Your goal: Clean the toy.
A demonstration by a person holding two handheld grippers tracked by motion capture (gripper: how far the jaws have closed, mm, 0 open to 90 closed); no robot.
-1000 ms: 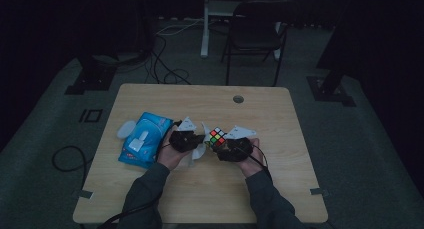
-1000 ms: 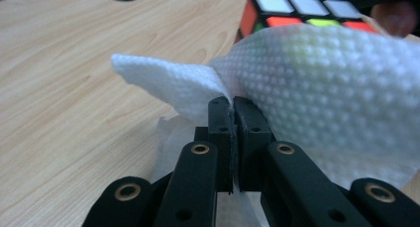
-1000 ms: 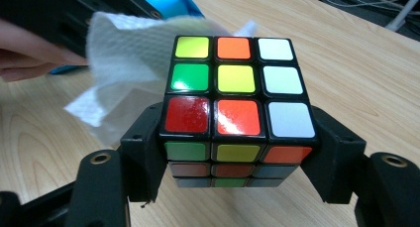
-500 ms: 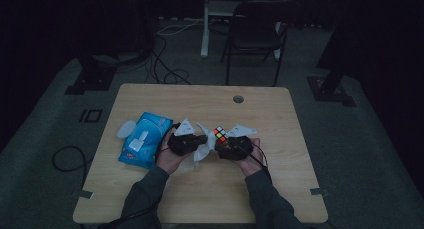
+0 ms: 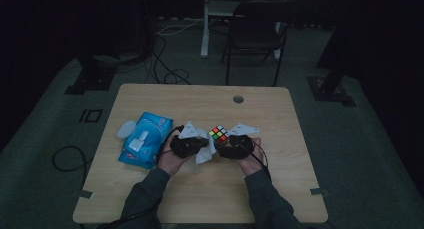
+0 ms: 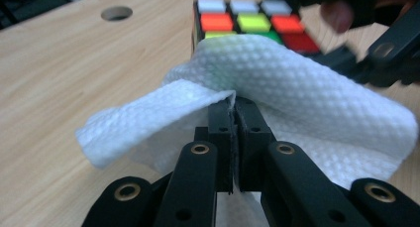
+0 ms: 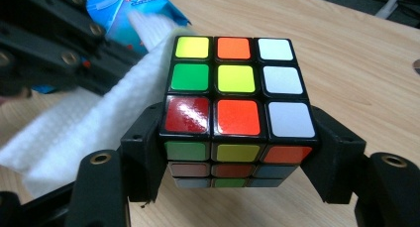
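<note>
Going left to right with the Rubik's cube [image 5: 218,134] as landmark: well left of the cube, a blue wet-wipe pack [image 5: 145,146] lies flat on the wooden table [image 5: 280,189], a small pale lid-like bit [image 5: 126,129] just beyond its far-left corner, too dim to name. Left gripper [image 5: 202,145] sits just left of the cube, jaws clamped together on a white textured wipe [image 6: 297,93]; in the left gripper view the sheet is pinched at the tips and drapes forward, its folded front pressed against the cube's near side. Right gripper [image 7: 237,152] is closed on the cube itself, one jaw on each side of its lower layers, cube upright with a mixed top face of yellow, orange, white, green and red stickers. The cube is at table centre, between the two grippers, held just off or at the tabletop; can't tell which. Step in hand, by my read: wiping the cube down, wipe in contact on the side facing the left gripper. Next move likely calls for dragging the wipe across that face while the right gripper holds firm, then rolling the cube to present another side. Pose: both forearms come in from the near table edge, hands angled inward toward the cube, grippers roughly level, tips nearly meeting.
</note>
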